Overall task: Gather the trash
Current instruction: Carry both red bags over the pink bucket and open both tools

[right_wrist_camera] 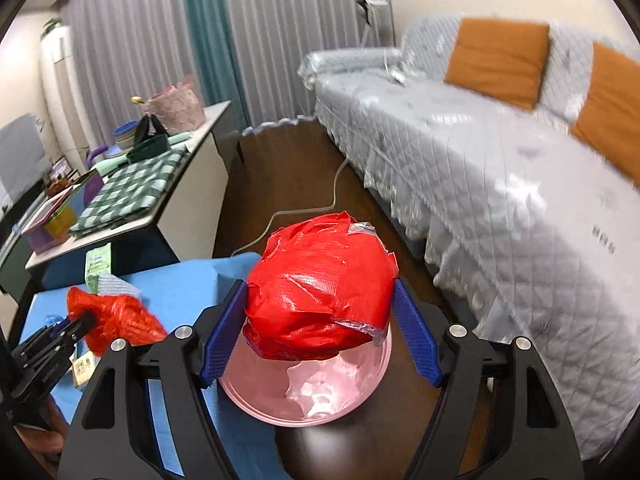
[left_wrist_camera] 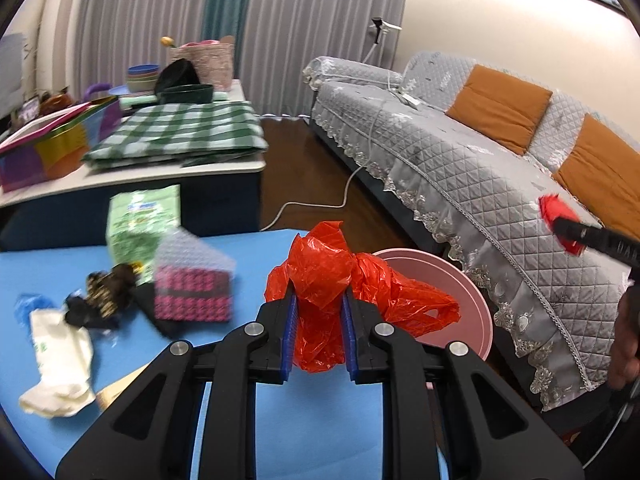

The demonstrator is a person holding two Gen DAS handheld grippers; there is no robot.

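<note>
My left gripper is shut on a crumpled orange-red plastic bag, held above the blue table close to the pink bin. In the right wrist view my right gripper is shut on a round red plastic bundle, with the pads pressing its two sides. The bundle hangs over the pink bin, which stands on the dark floor beside the table. At the lower left of that view, the left gripper shows with the bag. A white crumpled bag and a black-gold wrapper lie on the table.
A pink patterned box and a green tissue pack stand on the blue table. Behind is a low cabinet with a green checked cloth. A grey quilted sofa with orange cushions runs along the right. A white cable crosses the floor.
</note>
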